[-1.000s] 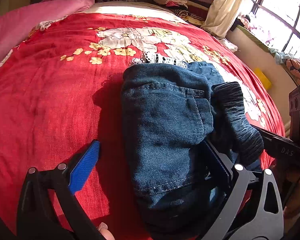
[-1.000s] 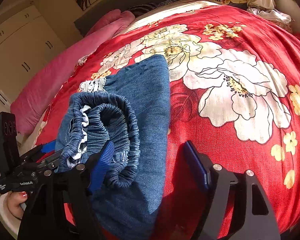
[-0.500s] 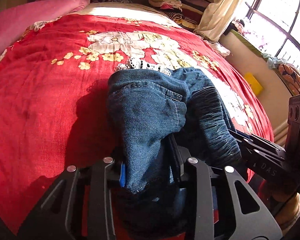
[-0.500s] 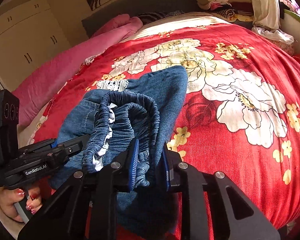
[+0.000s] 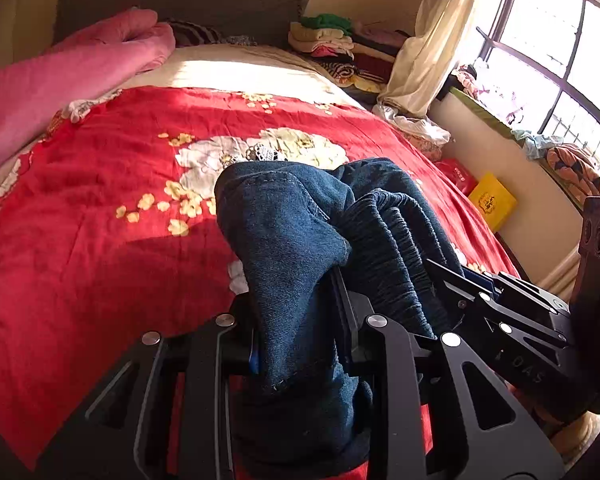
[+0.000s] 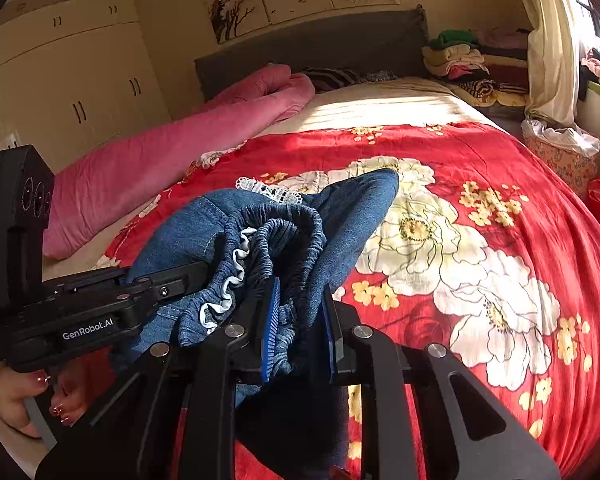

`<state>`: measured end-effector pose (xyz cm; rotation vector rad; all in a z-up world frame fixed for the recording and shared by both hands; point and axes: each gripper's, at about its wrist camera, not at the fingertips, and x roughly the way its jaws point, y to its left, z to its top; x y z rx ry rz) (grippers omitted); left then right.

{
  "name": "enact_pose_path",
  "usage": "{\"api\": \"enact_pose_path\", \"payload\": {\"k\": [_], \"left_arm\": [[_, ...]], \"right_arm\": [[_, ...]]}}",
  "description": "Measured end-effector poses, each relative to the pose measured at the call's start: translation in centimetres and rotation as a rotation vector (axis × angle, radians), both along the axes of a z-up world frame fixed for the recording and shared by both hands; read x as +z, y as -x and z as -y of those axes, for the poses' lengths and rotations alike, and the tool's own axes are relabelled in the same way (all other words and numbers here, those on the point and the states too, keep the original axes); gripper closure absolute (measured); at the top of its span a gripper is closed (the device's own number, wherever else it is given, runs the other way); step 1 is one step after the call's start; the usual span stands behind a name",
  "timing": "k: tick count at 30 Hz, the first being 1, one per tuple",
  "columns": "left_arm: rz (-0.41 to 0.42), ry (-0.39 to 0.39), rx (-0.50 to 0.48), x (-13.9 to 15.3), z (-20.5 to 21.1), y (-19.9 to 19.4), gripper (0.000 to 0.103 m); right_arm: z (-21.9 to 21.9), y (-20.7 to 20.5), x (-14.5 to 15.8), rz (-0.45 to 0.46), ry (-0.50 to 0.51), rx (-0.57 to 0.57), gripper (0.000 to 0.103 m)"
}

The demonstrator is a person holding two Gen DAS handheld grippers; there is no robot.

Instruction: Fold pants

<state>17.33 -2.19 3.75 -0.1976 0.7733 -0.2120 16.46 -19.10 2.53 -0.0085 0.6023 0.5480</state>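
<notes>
A folded pair of blue denim pants (image 5: 284, 240) with an elastic waistband (image 6: 280, 224) hangs lifted above the red floral bedspread (image 5: 100, 220). In the left wrist view my left gripper (image 5: 296, 328) is closing on the near denim edge, and its pads press the cloth. My right gripper (image 6: 300, 328) is shut on the gathered waistband side of the pants (image 6: 356, 216). The two grippers hold the near end side by side. The right gripper (image 5: 464, 280) shows at the right of the left wrist view. A white lace trim (image 6: 268, 190) peeks out at the far end.
A pink quilt (image 6: 160, 160) lies along the left side of the bed. Stacked folded clothes (image 5: 332, 40) sit at the headboard corner. A curtain (image 5: 428, 48) and a window are on the right, with a yellow box (image 5: 492, 202) on the floor below.
Both grippers went from open beside the pants to shut on their near edge, then rose, lifting that end off the bedspread. More of the room's far wall now shows.
</notes>
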Motion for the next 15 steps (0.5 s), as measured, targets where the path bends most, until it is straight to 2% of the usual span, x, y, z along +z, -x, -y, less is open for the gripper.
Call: {"api": "enact_pose_path", "payload": {"k": [8,15], "left_arm": [[0.028,-0.025,0.033,1.0,-1.3,-3.3,0.084],[0.007,-0.042,0.045,-0.6,-2.0,-6.2,0.084]], "right_arm": [[-1.8,-3.8,0.9,0.016,0.013,-0.013,0.085],[-2.7,-7.0,-0.9,-0.026,0.028,-0.04,0.085]]}}
